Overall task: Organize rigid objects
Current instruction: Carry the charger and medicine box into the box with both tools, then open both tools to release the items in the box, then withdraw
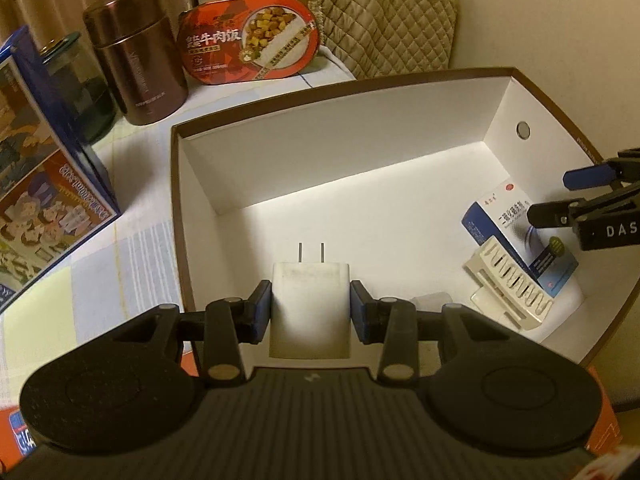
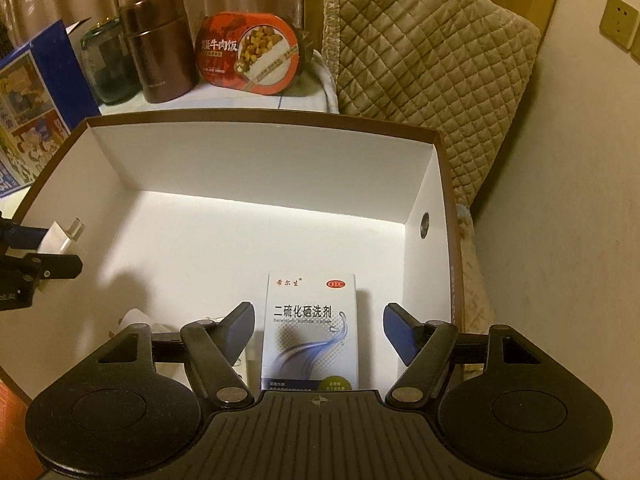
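- Two grippers work over a white-lined cardboard box (image 1: 320, 184) on a cloth-covered tabletop (image 1: 132, 248).
- Left gripper (image 1: 311, 307) clamps a white charger (image 1: 310, 312) on both sides, prongs pointing forward, above the box's near-left area.
- Right gripper (image 2: 319, 330) hangs with jaws spread, apart from the medicine box (image 2: 310, 328) between them.
- Medicine box (image 1: 520, 240) leans on a white slotted plastic piece (image 1: 516, 280) in the box's near-right corner.
- Beyond the box's far edge: a brown canister (image 1: 136, 60), a glass jar (image 2: 108, 64), a red meal tray (image 1: 252, 36) and a blue carton (image 1: 48, 184).
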Action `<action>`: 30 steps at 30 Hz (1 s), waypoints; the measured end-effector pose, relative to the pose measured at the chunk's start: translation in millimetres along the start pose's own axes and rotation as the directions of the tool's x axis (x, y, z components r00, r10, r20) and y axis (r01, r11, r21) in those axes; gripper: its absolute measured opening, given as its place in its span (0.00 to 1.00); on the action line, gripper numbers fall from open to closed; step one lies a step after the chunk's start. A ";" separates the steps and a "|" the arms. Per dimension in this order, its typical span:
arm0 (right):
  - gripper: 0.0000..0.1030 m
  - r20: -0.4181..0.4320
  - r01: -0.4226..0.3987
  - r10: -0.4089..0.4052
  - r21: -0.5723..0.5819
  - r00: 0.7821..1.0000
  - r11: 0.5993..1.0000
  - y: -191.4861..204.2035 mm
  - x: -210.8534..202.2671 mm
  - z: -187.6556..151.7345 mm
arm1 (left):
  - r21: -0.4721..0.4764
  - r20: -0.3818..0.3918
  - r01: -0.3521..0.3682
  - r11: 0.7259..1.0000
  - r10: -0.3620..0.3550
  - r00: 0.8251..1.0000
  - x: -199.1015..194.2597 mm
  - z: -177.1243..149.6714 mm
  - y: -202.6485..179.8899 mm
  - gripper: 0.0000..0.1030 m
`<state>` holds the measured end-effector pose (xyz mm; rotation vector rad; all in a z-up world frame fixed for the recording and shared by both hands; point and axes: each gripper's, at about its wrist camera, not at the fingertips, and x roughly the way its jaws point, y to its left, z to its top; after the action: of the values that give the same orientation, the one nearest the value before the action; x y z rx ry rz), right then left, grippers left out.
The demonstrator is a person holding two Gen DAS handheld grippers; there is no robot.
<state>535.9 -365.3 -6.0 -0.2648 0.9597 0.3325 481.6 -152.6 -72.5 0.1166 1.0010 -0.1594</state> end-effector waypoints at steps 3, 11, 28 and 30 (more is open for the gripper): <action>0.67 0.001 -0.003 0.003 0.007 1.000 1.000 -0.2 -1.6 -0.6 | 0.011 0.004 -0.011 1.000 0.011 1.000 1.6 0.9 -1.2 0.37; 0.68 0.026 -0.044 0.043 0.042 0.999 0.998 -1.8 -18.2 -4.8 | 0.003 0.011 0.015 1.000 -0.015 1.000 -7.1 -1.4 5.8 0.43; 0.69 0.087 -0.097 0.089 0.087 0.992 0.992 12.7 -63.6 -31.4 | -0.020 0.051 0.086 0.996 -0.085 0.995 -61.6 -17.8 8.6 0.43; 0.69 0.100 -0.099 0.090 0.094 0.991 0.991 14.8 -70.4 -33.6 | -0.024 0.061 0.092 0.995 -0.091 0.994 -69.9 -21.0 9.1 0.43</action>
<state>467.6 -375.2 33.2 -0.1125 0.8934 0.3800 429.0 -134.5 -24.5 0.0415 0.9492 -0.2319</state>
